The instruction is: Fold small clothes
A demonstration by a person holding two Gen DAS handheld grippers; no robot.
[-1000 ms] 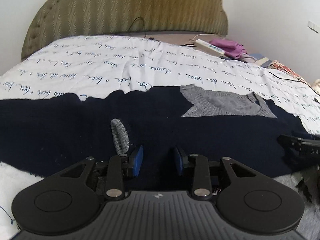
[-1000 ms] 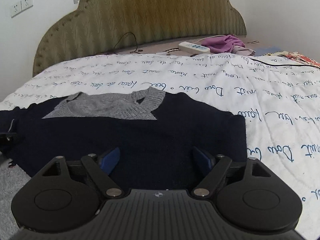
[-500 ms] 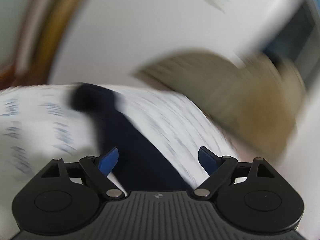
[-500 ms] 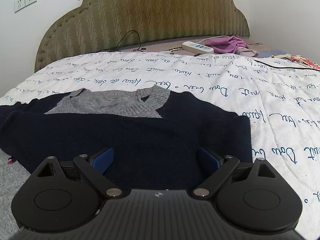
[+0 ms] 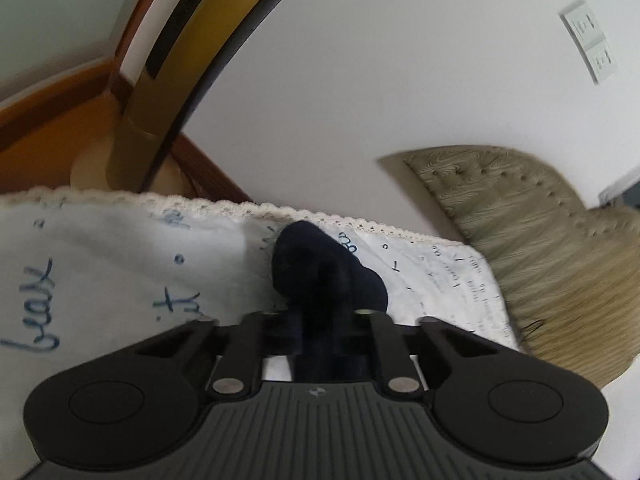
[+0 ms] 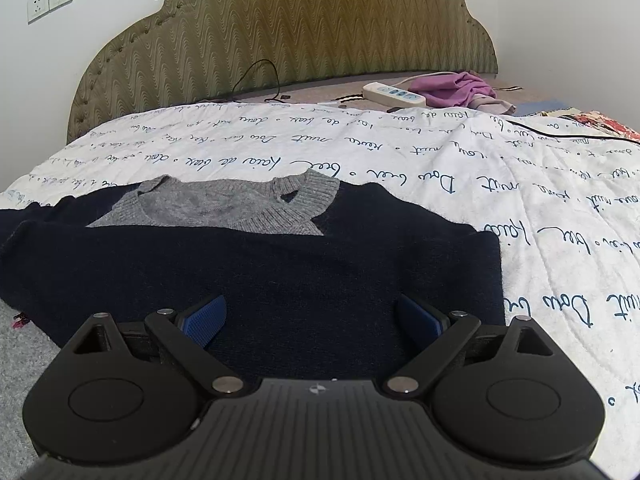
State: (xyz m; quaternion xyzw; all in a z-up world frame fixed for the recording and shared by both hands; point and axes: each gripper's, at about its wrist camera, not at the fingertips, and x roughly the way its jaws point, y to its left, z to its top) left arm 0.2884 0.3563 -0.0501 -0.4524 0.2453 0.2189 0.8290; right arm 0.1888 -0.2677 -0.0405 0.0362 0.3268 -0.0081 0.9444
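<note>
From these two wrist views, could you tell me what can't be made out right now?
- Left wrist view: the left gripper fingertips, buried in the dark sleeve.
- Right wrist view: the sweater left end, cut by the frame edge; its hem, behind the open right gripper.
- Power strip switch positions: too small.

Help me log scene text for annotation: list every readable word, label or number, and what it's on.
"nuit", apparently: repeated blue cursive print on the quilt; the other script words are too loopy or distorted to read with confidence.
Power strip: any markings are too small to read.
No other labels, brands or numbers are legible.
</note>
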